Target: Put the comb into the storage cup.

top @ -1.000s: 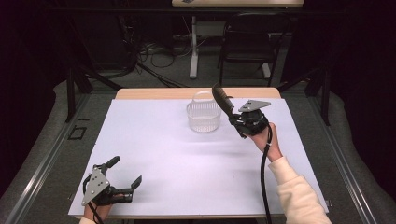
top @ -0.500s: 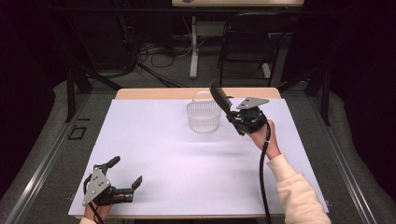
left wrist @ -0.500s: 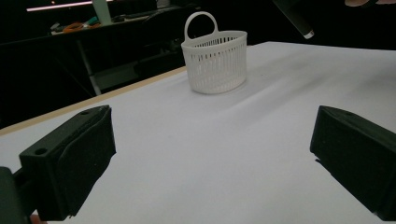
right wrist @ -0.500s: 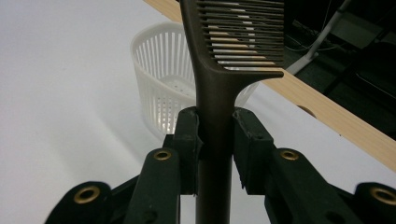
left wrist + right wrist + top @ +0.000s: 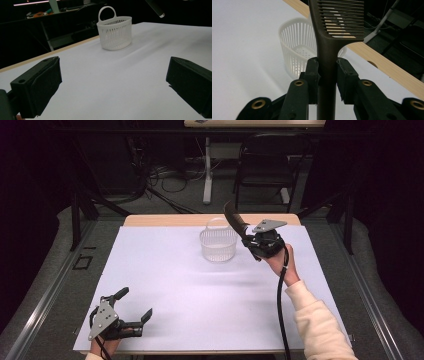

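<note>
Aloft, right hand-held gripper [image 5: 327, 77] clamping comb [image 5: 337, 22], beside basket [image 5: 297, 47]

My right gripper [image 5: 327, 75] pinches a dark brown comb [image 5: 329, 40], smooth plastic with a faint sheen; the jaws look matt black plastic, brass-coloured rivets glinting at the joints; the basket [image 5: 218, 244] is white slatted plastic, slightly glossy; the table [image 5: 200, 290] wears a matt white sheet, smooth as paper, with a pale wood edge at the far side; my sleeve [image 5: 320, 330] is soft cream fleece.
</note>
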The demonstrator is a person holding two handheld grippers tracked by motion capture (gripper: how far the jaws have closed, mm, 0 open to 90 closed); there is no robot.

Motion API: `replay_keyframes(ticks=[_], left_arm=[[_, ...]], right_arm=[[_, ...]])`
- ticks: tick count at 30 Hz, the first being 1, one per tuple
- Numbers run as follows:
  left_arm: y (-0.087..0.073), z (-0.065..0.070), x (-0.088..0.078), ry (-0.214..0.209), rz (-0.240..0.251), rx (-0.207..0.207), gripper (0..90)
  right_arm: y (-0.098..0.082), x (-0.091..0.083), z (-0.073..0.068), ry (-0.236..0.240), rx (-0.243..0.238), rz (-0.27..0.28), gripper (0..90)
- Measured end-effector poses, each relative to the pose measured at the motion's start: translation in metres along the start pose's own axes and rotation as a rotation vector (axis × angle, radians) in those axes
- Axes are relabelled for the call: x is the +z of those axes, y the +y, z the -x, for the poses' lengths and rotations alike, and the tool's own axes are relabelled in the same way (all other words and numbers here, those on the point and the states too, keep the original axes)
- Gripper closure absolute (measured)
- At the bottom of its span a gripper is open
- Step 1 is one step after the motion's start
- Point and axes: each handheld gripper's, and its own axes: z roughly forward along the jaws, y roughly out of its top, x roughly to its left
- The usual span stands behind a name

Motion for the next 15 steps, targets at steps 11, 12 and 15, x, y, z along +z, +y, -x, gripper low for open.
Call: replay_keyframes(ticks=[11, 12, 15], left_arm=[[0.0002, 0.0002, 0.0, -0.005, 0.002, -0.003, 0.1], [0.0002, 0.0005, -0.0001, -0.007, 0.003, 0.0, 0.1], [0.0002, 0.0003, -0.0002, -0.008, 0.007, -0.004, 0.1]], right_arm=[[0.0055, 0.0, 0.0007, -0.008, -0.008, 0.005, 72.3], [0.0056, 0.0001, 0.0006, -0.007, -0.009, 0.005, 72.2], [0.0055, 0.001, 0.0009, -0.007, -0.017, 0.002, 72.3]])
